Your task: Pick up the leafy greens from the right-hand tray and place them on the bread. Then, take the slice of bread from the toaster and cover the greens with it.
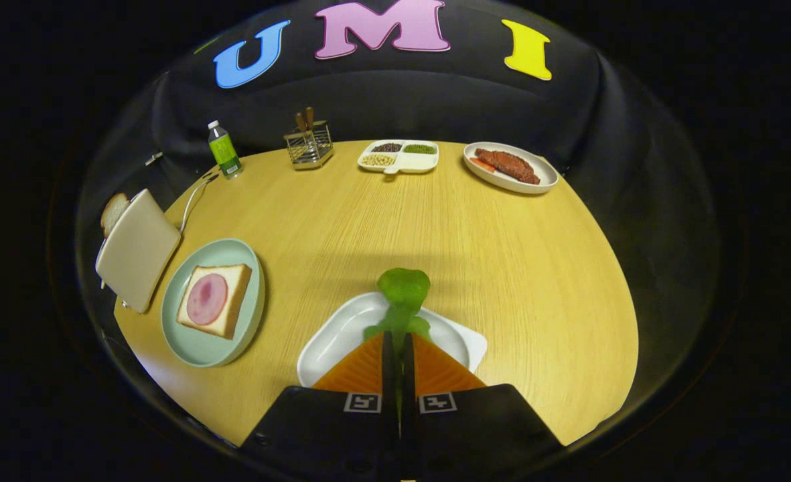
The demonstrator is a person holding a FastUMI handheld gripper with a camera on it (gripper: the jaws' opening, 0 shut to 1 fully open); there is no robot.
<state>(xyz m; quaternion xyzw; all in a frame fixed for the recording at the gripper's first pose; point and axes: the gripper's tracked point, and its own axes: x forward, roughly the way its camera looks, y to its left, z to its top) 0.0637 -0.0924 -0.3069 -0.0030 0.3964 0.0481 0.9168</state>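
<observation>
Tongs [398, 341] pinch the green leaves [403, 301] tight, both fingers nearly closed on the stem.
They hang over the white tray [331, 341] on the tabletop [435, 227]. Bread [216, 300] with ham waits on a plate [194, 348] beside the toaster [137, 249].

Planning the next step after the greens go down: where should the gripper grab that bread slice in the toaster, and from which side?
Take the bread slice by its rounded top, the only part showing above the toaster, likely coming from above with one finger on each flat face. The toaster stands beside the green plate. For now the gripper is shut on the leafy greens over the white tray.
</observation>
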